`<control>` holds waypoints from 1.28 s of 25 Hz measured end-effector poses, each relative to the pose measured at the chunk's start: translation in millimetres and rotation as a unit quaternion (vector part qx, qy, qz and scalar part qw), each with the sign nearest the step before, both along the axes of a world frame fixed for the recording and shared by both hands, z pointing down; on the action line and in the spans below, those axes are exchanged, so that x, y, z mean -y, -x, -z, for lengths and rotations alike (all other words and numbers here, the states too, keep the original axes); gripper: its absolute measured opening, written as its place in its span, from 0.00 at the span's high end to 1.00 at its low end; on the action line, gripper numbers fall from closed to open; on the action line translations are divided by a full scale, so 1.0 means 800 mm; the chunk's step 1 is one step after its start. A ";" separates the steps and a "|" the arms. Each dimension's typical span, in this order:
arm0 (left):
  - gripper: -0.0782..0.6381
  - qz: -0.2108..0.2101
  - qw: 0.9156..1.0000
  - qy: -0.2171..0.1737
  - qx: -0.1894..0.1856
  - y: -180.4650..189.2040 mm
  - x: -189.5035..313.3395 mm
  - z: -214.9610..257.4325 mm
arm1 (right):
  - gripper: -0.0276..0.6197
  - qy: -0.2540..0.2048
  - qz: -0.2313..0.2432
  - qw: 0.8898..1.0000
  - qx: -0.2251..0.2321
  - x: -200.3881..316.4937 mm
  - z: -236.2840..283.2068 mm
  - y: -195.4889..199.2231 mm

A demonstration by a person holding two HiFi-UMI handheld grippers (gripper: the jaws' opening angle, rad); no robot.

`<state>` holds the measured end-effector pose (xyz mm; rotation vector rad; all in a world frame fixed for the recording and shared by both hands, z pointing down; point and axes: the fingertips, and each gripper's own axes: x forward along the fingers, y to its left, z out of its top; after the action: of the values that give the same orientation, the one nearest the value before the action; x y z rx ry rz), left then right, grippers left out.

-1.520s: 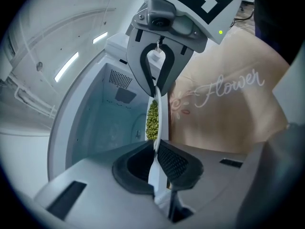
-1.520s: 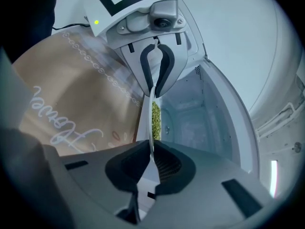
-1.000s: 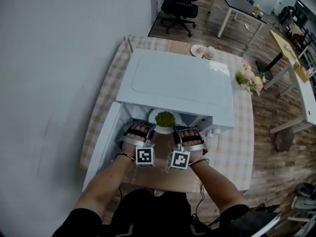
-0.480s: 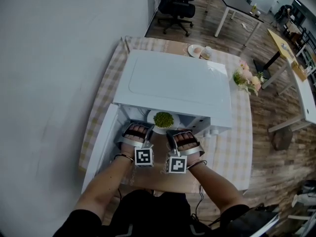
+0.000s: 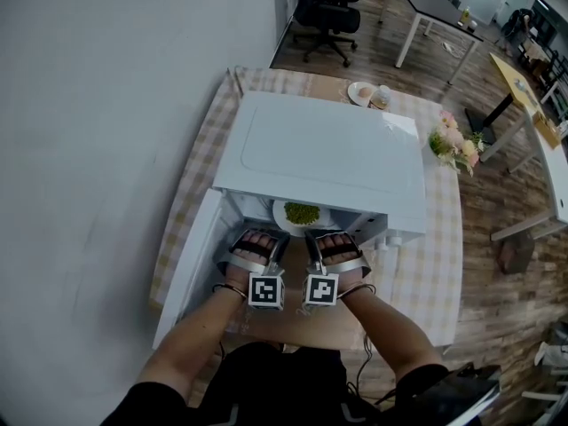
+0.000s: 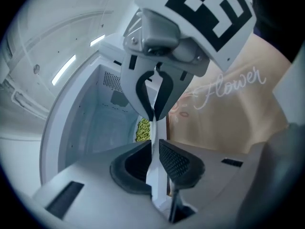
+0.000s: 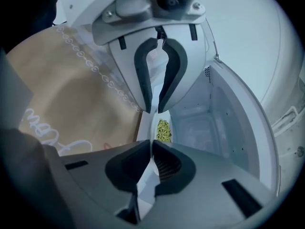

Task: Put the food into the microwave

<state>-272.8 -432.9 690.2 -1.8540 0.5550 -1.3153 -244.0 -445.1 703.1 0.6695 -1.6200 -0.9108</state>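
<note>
plate point(image 5: 282, 214) of green food point(image 5: 303, 212) now deeper inside microwave point(image 5: 328, 149) than a second ago. left gripper point(image 5: 273, 243) and right gripper point(image 5: 312, 243) clamped on plate rim. likely near set-down.

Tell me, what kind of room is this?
Probably an office, not a home kitchen: rolling office chairs and long desks stand behind the table, where the microwave sits.

Your left tool point(image 5: 277, 241) sits just left of your right tool point(image 5: 311, 238), both pointing forward. Each tool's jaws are clamped on the plate point(image 6: 155, 144) rim. Your left hand point(image 5: 251, 248) and right hand point(image 5: 338, 248) wrap the grips behind the jaws, forearms converging.
</note>
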 end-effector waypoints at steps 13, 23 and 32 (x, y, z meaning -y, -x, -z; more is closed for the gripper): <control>0.84 -0.034 0.999 0.023 0.006 -0.033 0.006 -0.012 | 0.89 0.025 -0.024 0.999 0.013 0.012 -0.005 0.004; 0.84 -0.021 0.999 0.026 0.007 -0.034 0.021 -0.017 | 0.81 0.041 -0.048 0.997 0.039 0.003 -0.004 -0.002; 0.85 -0.002 0.999 0.035 0.003 -0.031 0.039 -0.019 | 0.81 0.069 -0.069 0.993 0.071 -0.041 0.005 -0.032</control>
<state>-247.9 -464.1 705.8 -1.9060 0.5090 -1.3523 -218.3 -412.3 699.0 0.7544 -1.7214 -0.6570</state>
